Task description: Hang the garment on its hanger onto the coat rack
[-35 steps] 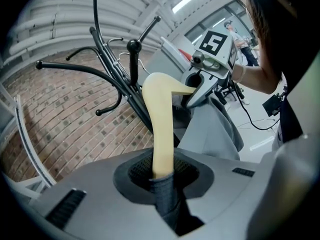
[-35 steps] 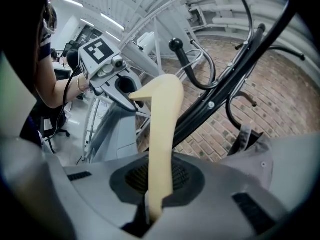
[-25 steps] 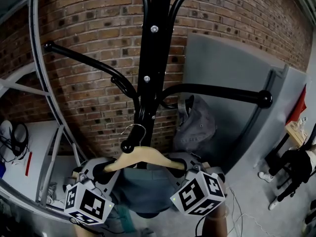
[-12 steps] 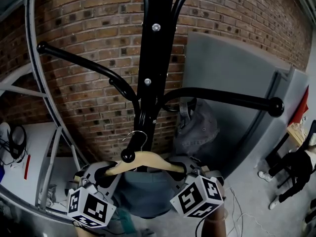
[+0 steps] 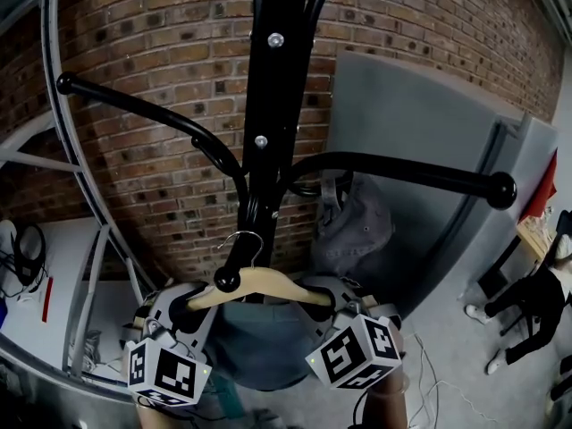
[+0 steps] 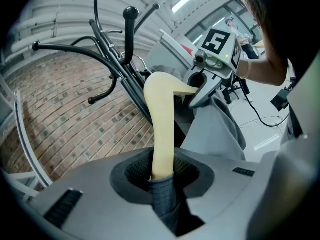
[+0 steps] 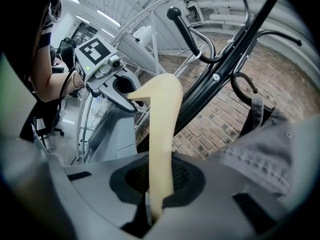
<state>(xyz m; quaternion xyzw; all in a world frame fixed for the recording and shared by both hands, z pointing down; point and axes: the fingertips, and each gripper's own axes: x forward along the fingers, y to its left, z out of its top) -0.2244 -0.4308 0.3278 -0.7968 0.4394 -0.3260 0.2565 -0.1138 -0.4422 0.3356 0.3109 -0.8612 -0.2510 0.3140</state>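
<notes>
Your left gripper (image 5: 189,307) and right gripper (image 5: 327,304) each clamp the hanger (image 5: 264,281), garment (image 5: 259,347) at 6 o'clock, rack (image 5: 273,88) at 12.

Left gripper (image 5: 186,306) and right gripper (image 5: 329,304) level, side by side, jaws tight on hanger (image 5: 261,282) ends.

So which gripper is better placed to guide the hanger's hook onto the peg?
Left, probably. The left gripper and right gripper both clamp the wooden hanger, but the peg's ball tip sits beside the hook, nearer the left one.
</notes>
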